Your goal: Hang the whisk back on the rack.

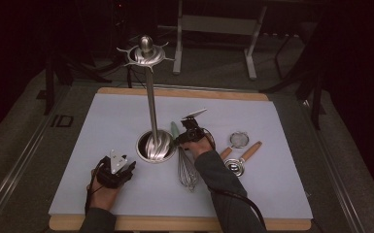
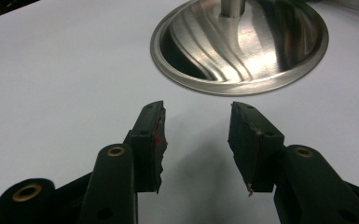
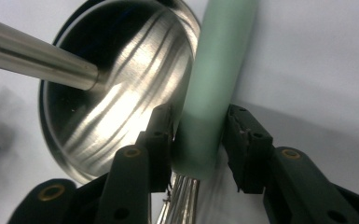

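A whisk (image 1: 187, 170) with a pale green handle (image 3: 214, 70) lies on the white mat, just right of the steel utensil stand's round base (image 1: 155, 145). My right gripper (image 1: 183, 137) reaches over the handle's lower end, and in the right gripper view (image 3: 199, 126) both black pads press on its sides where the wires begin. The stand's pole (image 1: 150, 97) rises to a hooked top (image 1: 145, 51). My left gripper (image 1: 126, 167) rests low on the mat at the front left. It stands open (image 2: 196, 116) with nothing between its jaws, pointing at the stand's base (image 2: 238, 42).
Right of the whisk lie a small mesh strainer (image 1: 239, 140) and a second wood-handled utensil (image 1: 243, 162). The white mat (image 1: 102, 126) covers a wooden board, with bare mat at the left and back. Dark floor and table legs lie beyond.
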Demonstrator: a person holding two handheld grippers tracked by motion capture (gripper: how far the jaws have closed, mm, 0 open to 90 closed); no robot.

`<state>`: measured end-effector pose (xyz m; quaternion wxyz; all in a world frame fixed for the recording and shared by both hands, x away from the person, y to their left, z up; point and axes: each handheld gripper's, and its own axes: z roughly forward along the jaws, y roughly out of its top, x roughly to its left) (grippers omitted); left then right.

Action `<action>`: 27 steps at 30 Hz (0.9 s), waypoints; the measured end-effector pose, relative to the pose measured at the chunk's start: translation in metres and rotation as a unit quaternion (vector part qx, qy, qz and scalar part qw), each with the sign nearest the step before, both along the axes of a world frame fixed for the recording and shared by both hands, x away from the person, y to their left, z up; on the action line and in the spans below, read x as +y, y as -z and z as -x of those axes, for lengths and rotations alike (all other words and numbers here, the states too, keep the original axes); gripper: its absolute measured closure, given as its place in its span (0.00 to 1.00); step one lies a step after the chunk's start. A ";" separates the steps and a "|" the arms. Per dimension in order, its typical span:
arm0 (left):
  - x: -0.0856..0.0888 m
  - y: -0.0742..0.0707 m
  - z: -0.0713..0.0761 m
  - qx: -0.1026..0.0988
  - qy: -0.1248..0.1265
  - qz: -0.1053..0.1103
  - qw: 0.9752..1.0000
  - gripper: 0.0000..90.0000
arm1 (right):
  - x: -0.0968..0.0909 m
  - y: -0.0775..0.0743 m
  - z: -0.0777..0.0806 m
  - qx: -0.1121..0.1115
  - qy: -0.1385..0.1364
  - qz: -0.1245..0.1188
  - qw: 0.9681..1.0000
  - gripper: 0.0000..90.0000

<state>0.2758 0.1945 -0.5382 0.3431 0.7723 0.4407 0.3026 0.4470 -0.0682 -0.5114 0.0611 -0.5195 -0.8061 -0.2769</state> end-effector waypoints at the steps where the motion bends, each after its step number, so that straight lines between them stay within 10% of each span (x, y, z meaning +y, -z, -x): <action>1: 0.001 0.000 0.000 -0.001 -0.001 0.001 1.000 0.63 | -0.001 0.000 0.000 0.005 0.002 -0.003 1.000 0.74; 8: 0.002 0.000 0.000 -0.003 -0.006 0.002 1.000 0.63 | -0.004 -0.009 0.006 -0.011 -0.002 0.011 1.000 0.78; 27: 0.014 0.001 -0.003 -0.003 -0.029 0.020 0.999 0.63 | -0.046 -0.052 0.038 -0.093 -0.030 -0.070 0.993 0.78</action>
